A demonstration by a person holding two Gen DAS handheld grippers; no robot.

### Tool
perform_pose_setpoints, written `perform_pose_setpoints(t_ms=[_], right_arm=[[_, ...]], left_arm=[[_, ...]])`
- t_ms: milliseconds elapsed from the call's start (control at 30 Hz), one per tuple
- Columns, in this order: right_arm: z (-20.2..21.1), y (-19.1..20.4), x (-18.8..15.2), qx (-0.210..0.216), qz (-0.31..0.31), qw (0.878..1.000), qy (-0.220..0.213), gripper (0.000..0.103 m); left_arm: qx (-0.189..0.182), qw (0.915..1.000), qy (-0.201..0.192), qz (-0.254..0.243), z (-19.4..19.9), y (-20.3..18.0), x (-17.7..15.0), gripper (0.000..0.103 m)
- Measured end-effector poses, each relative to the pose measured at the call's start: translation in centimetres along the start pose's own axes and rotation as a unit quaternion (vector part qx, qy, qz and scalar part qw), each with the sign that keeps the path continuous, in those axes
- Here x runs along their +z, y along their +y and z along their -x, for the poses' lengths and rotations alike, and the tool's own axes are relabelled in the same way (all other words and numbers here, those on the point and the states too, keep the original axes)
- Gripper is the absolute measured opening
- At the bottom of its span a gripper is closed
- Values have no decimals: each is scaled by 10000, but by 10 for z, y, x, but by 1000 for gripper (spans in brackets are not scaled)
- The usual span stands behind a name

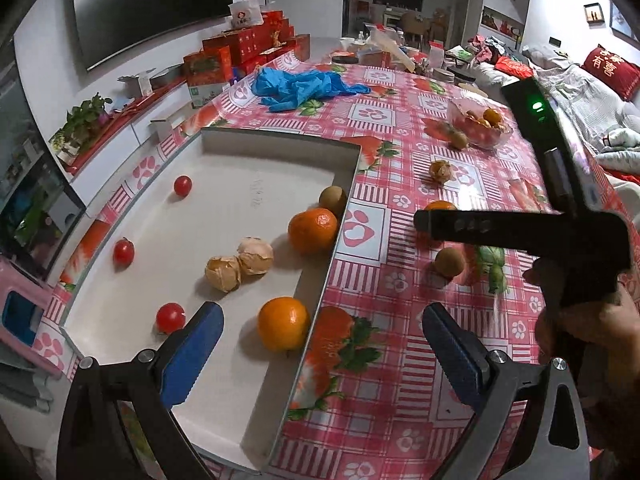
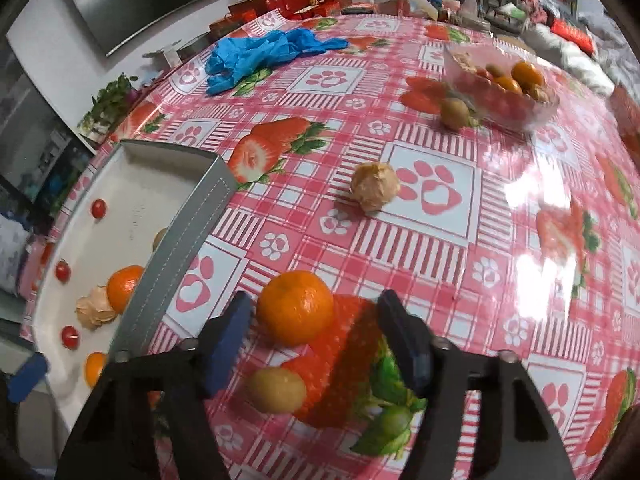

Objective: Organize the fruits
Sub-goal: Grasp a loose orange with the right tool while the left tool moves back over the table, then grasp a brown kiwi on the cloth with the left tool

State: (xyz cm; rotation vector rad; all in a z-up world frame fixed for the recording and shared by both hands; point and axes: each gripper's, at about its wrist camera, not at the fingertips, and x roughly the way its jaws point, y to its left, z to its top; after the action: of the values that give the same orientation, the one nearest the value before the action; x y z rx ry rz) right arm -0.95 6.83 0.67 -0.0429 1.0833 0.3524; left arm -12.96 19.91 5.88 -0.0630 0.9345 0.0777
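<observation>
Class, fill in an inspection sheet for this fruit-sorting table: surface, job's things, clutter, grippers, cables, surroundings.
Surface: table under a pink checked cloth printed with strawberries and paws.
Job's things: white tray holding three cherry tomatoes, two oranges, two husked fruits and a brown fruit; on the cloth, an orange, a small brown fruit, a husked fruit; clear bowl with mixed fruit.
Clutter: blue gloves.
Grippers: left gripper open above the tray's edge; right gripper open, jaws on either side of the orange.
Cables: nothing seen.
Surroundings: red gift boxes, dark screen, potted plant.
</observation>
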Motion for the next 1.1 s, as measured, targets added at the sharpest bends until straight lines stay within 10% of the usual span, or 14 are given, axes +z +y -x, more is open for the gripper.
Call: perform_pose_setpoints(t_ms=[100,900,1100], right_arm=[[1,0,0,162,74,9998,-28,40],[84,-126,-104,-502,-894,9905,-913,40],[83,-125,-107,-535,-847,9899,-1002,40]], left_arm=[[-21,10000,-20,-59,0,-6,4,100],[78,9986,134,-511,-74,-102,19,100],[-69,9996,191,-220,-83,-99,18,76]])
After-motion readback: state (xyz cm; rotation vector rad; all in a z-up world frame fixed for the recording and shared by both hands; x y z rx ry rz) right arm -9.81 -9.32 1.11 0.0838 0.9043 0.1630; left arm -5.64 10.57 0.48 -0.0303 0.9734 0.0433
